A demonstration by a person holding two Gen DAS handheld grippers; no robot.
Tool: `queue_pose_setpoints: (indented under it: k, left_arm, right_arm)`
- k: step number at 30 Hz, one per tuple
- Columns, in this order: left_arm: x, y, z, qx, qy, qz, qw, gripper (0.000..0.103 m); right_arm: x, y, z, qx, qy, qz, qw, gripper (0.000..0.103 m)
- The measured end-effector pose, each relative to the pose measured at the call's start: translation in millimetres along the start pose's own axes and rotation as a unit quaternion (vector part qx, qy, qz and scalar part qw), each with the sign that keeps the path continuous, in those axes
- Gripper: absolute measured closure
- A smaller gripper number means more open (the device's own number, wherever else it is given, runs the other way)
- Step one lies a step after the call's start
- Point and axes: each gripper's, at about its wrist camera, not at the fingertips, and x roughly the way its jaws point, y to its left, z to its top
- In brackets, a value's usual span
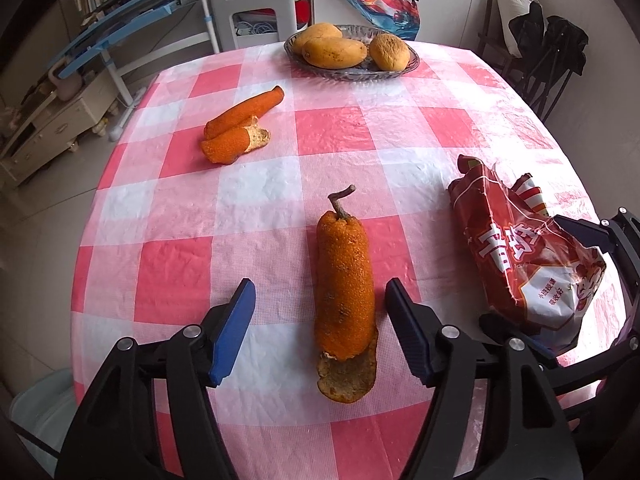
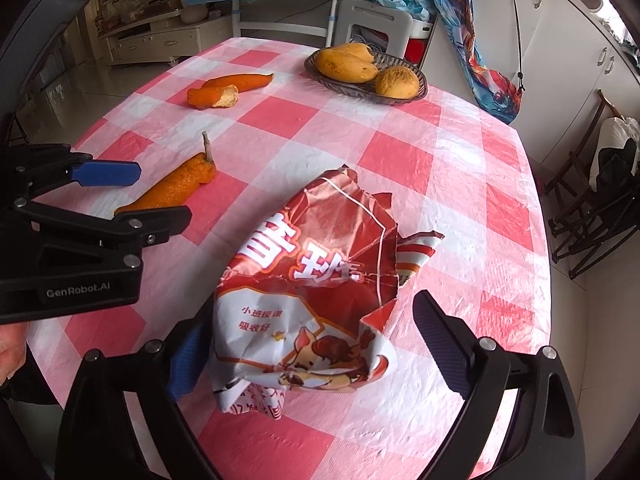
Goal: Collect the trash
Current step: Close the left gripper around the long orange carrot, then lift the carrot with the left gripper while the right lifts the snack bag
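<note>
The left tool stands spread over the round surface in its pink-and-white checked plastic cloth, its blue pads on either side of a long curled strip of orange peel with a dry stem; neither pad touches the peel, which lies flat between them and runs straight ahead from the tool. Farther ahead and to the left of that tool lie two more curled pieces of orange peel, side by side and well apart from the first. At the far edge ahead sits a shallow dark glass dish holding yellow mangoes and a rough round orange fruit. The right tool is also spread wide, with a crumpled red-and-white printed snack bag lying between its fingers; the left pad is just beside the bag's edge, perhaps touching it, while the right pad stands clear of it. The bag bulges up ahead of this tool and hides part of the cloth beyond. To that tool's left the other tool reaches in over the stemmed peel. Beyond the surface are a white plastic stool, a cream drawer cabinet and dark folding chairs.
</note>
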Motion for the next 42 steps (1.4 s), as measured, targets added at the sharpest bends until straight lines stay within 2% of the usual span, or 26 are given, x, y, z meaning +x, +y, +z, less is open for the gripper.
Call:
queue_pose_setpoints:
  k: [12,17,19,20,22,27,32,35,37,39,42]
  left_arm:
    - [-0.8,-2.7,-0.3,0.008,-0.003,-0.006,0.9999,0.04]
    - [-4.3,-8.0,-1.1,0.022,-0.01,-0.012,0.9996,0.058]
    - [-5.1,-9.7,-0.9,0.028,-0.012,-0.018,0.9994,0.071]
    - [-5.6,-9.9,-0.9,0.028,-0.013,-0.019,0.9993,0.079]
    - [-8.3,-9.4,-0.8,0.025,-0.022,-0.019,0.9993,0.081]
    - [-20.1,-0.9,3.9,0.004,-0.052,-0.021,0.9984,0.082]
    - [-9.4,-0.1,3.0,0.001,-0.027,-0.014,0.9995,0.081]
    - [-3.3,1.3,1.0,-0.004,-0.015,-0.009,0.9998,0.076]
    - [-3.3,1.4,1.2,-0.003,-0.013,-0.003,0.9999,0.064]
    - [-1.8,1.9,0.8,-0.005,-0.011,0.003,0.9999,0.059]
    - [-2.4,0.0,0.4,0.003,-0.013,-0.002,0.9999,0.06]
  right_arm:
    - [1.1,3.5,-0.4,-0.002,0.0,0.012,1.0,0.015]
    - [-0.9,2.9,-0.6,0.0,-0.003,0.026,1.0,0.031]
    - [-1.9,2.5,-0.2,0.003,-0.004,0.033,0.999,0.044]
    - [-2.2,2.3,0.1,0.004,-0.005,0.035,0.999,0.046]
    - [-3.0,2.1,0.3,0.004,-0.007,0.038,0.999,0.057]
    - [-14.0,0.3,3.4,0.013,-0.032,0.055,0.998,0.059]
    - [-11.5,4.8,3.8,0.003,-0.027,0.052,0.998,0.058]
    - [-10.7,6.6,3.3,-0.006,-0.027,0.037,0.999,0.046]
    - [-11.0,6.5,3.5,-0.007,-0.028,0.032,0.999,0.036]
    - [-10.0,6.3,3.1,-0.006,-0.027,0.031,0.999,0.034]
    - [-5.8,7.5,1.8,-0.008,-0.018,0.035,0.999,0.034]
